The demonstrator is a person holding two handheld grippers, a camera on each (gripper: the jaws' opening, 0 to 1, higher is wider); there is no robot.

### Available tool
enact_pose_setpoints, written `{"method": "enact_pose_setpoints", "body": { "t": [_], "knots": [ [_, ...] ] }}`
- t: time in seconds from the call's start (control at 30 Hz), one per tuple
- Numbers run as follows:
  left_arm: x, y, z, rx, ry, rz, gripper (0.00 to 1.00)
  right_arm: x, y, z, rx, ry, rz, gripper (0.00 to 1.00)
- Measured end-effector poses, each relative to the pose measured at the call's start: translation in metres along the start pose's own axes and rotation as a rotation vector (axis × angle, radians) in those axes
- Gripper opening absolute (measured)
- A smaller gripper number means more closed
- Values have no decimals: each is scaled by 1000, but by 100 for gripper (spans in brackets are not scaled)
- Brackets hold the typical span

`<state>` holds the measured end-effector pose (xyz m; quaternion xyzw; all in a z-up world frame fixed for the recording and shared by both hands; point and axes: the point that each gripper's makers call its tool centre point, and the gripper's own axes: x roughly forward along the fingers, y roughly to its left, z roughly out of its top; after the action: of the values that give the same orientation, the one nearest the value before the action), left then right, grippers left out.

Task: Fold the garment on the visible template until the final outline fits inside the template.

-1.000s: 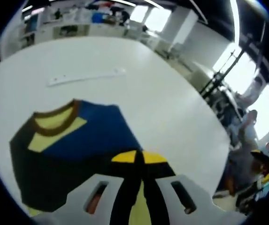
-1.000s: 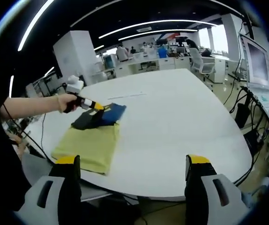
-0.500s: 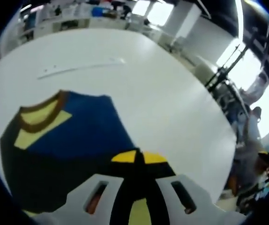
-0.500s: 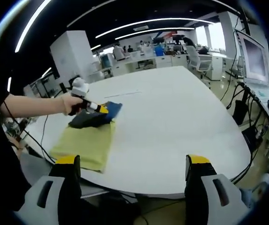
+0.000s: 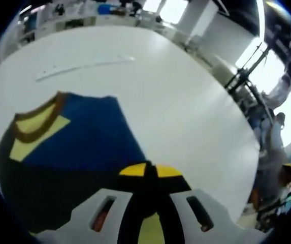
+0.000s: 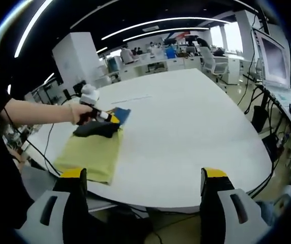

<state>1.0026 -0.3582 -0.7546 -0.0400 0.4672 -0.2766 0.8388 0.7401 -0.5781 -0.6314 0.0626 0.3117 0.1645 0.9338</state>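
Observation:
The garment [image 5: 74, 147] is blue and dark navy with a brown collar [image 5: 33, 122] and a yellow lining. It lies just ahead of my left gripper [image 5: 150, 170], which is shut on a dark strip of its fabric. In the right gripper view the garment [image 6: 97, 129] is a dark bunch at the far end of the yellow-green template [image 6: 92, 155]. A person's hand holds the left gripper [image 6: 112, 119] at the garment's right edge there. My right gripper [image 6: 142, 175] is open, off the table's near edge, with nothing between its fingers.
The big white table [image 6: 186, 117] runs far to the right of the template. A thin white strip [image 5: 84, 65] lies on it beyond the garment. A cable hangs at the table's left side. Desks, chairs and people stand in the background.
The left gripper has carried its held edge a little further across the garment, and less blue shows in the right gripper view. The right gripper has stayed open.

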Motion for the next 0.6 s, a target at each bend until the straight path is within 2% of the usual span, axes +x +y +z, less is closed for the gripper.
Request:
{"method": "enact_pose_setpoints", "body": {
  "t": [0.6],
  "knots": [
    [10, 1, -8, 17, 31, -4, 3, -3, -3, -2, 9, 2, -12, 92]
  ]
}}
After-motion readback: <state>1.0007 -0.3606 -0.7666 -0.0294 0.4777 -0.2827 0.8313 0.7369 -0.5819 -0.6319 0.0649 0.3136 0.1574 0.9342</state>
